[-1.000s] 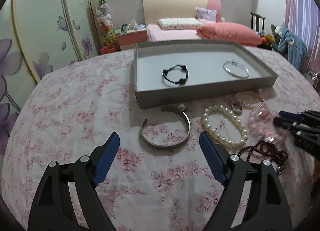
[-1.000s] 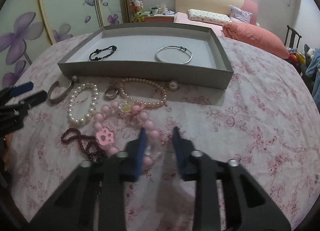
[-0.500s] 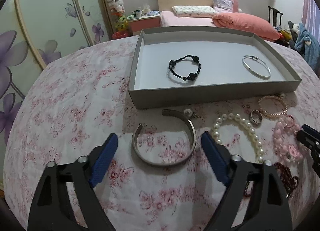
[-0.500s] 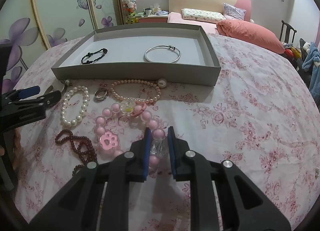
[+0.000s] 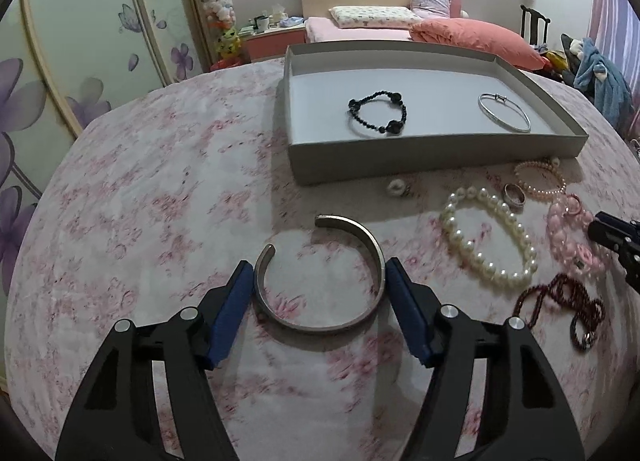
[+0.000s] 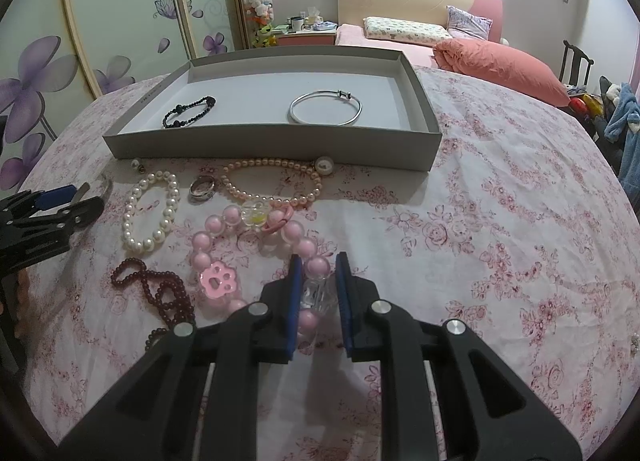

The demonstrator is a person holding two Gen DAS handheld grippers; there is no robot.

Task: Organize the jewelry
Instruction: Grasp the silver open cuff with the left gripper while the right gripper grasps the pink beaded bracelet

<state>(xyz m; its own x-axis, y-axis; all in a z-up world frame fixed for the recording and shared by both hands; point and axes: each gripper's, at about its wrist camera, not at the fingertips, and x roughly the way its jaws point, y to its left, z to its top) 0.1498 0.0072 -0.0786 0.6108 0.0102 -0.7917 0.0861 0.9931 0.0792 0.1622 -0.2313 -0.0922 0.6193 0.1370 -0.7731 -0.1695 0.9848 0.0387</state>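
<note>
The left tool point(image 5: 320, 281) is spread wide around the silver cuff bangle point(image 5: 320, 273), one blue pad just beside each side of it; whether the pads touch the metal cannot be told. The cuff lies flat on the floral-clothed worktop point(image 5: 160, 201), its gap facing the grey tray point(image 5: 400, 165). The right tool point(image 6: 318, 273) has its pads drawn in close on either side of the pink bead bracelet point(image 6: 248, 245), a pink and a clear bead between them; contact is unclear. Beside it lie a white pearl bracelet point(image 6: 152, 213), a ring point(image 6: 202, 187), a small-pearl strand point(image 6: 272, 181) and dark red beads point(image 6: 160, 293). The tray holds a black bead bracelet point(image 6: 188, 111) and a thin silver bangle point(image 6: 326, 107).
</note>
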